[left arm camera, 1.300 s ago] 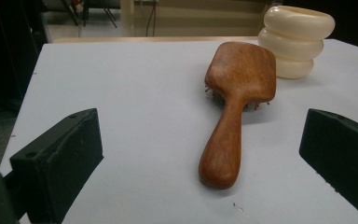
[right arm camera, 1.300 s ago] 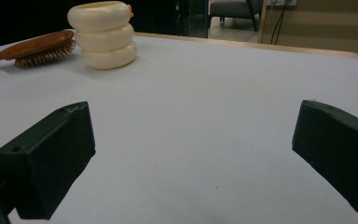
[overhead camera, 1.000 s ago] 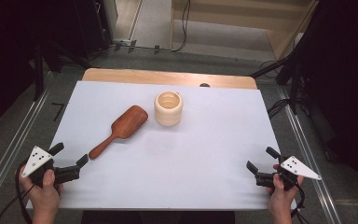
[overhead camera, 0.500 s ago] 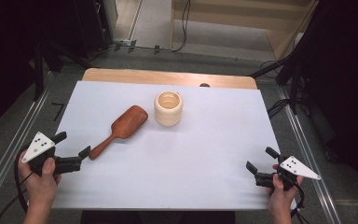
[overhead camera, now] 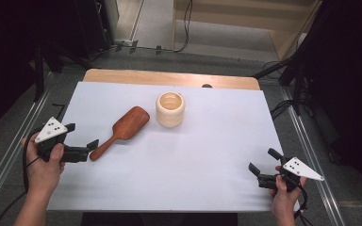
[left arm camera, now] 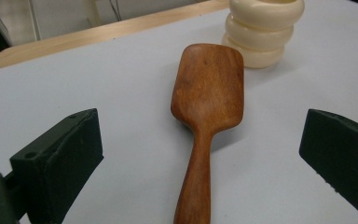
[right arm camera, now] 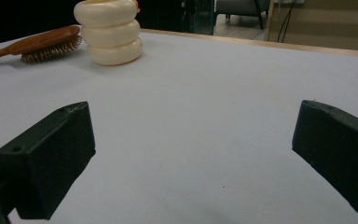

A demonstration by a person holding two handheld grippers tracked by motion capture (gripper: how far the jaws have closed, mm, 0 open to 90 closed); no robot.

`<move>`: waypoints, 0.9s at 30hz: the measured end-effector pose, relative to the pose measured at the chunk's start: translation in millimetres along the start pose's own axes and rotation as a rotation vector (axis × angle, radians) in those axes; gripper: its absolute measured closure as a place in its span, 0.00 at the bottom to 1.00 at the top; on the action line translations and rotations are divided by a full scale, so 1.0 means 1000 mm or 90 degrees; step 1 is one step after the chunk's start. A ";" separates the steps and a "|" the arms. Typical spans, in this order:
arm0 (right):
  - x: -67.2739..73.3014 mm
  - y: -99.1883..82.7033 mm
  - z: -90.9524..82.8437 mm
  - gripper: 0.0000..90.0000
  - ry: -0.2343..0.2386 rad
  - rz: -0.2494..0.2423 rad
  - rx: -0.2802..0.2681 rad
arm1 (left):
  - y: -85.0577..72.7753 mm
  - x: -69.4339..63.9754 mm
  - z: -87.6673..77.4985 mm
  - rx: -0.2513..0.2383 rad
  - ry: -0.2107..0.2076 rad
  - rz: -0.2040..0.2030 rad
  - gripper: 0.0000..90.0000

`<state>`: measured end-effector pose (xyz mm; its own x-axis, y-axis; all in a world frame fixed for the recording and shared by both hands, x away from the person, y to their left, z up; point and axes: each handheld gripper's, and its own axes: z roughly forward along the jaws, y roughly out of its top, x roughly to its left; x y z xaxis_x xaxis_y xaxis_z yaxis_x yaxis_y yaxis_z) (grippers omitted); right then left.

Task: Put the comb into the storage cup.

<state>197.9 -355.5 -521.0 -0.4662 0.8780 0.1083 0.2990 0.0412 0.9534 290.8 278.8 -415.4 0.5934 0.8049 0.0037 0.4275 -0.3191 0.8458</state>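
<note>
Now, item one: your left gripper (overhead camera: 82, 149), jaws spread wide. Compared with a second ago it has slid forward across the table (overhead camera: 207, 188), so the hairbrush (overhead camera: 121, 130) handle tip now lies just ahead of it, between the two jaws, not yet touched. By my reading, the approach is nearly done and closing on the handle comes next.

Item two: hairbrush (left arm camera: 205, 116), bristles down, handle pointing back at your left gripper, paddle end near the ribbed cream cup (overhead camera: 170, 109) beyond it.

Item three: your right gripper (overhead camera: 264, 172), jaws likewise spread, holding nothing, unmoved, well apart from both things.

Item four: room. Open white surface lies on both sides of the handle; the table's left edge runs just behind your left hand (overhead camera: 45, 165).
</note>
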 end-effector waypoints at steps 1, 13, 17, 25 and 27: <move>0.000 0.000 0.000 0.00 0.000 0.000 -0.001 | 0.005 -0.001 0.003 0.013 -0.009 0.002 0.00; 0.000 0.000 0.001 0.00 0.000 0.002 0.003 | 0.025 -0.005 0.029 0.117 -0.024 0.030 0.00; 0.000 0.000 0.001 0.00 0.001 0.002 0.004 | 0.025 -0.003 0.038 0.147 -0.031 0.030 0.00; 0.000 0.000 0.002 0.00 0.002 0.000 0.006 | 0.021 -0.001 0.061 0.218 -0.034 0.031 0.00; 0.000 0.000 0.002 0.00 0.002 0.000 0.007 | 0.019 -0.002 0.067 0.234 -0.035 0.036 0.00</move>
<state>199.8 -354.8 -521.5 -0.4688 0.8765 0.1098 0.3078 0.0456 0.9504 343.6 237.6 -434.7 0.6545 0.7561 0.0075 0.6033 -0.5281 0.5976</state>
